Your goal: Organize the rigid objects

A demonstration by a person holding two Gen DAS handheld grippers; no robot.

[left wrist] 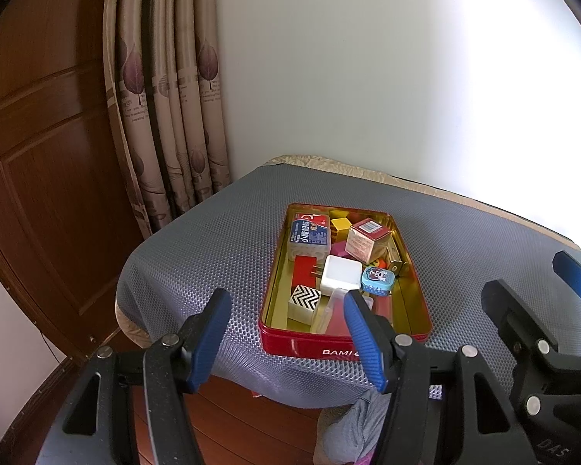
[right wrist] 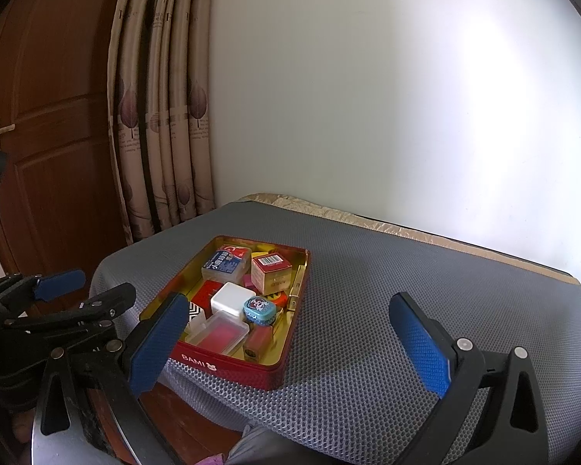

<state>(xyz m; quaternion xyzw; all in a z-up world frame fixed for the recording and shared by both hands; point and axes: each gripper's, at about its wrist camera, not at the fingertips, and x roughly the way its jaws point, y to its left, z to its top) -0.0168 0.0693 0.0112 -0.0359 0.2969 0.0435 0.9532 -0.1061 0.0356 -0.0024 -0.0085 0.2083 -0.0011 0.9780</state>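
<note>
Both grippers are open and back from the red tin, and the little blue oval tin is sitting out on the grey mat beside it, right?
Not quite. The little blue oval tin is inside the red tin, next to the white charger, not on the grey mat; the right wrist view shows it. Both the left gripper and right gripper are open and back.

- A tin (right wrist: 228, 368) is sitting on the surface (right wrist: 368, 310), near its front edge.
- A charger (right wrist: 232, 299) is lying inside it, a small round tin (right wrist: 258, 310) just to its right.
- Curtains (right wrist: 162, 135) are hanging behind, a door (right wrist: 46, 135) to their left.
</note>
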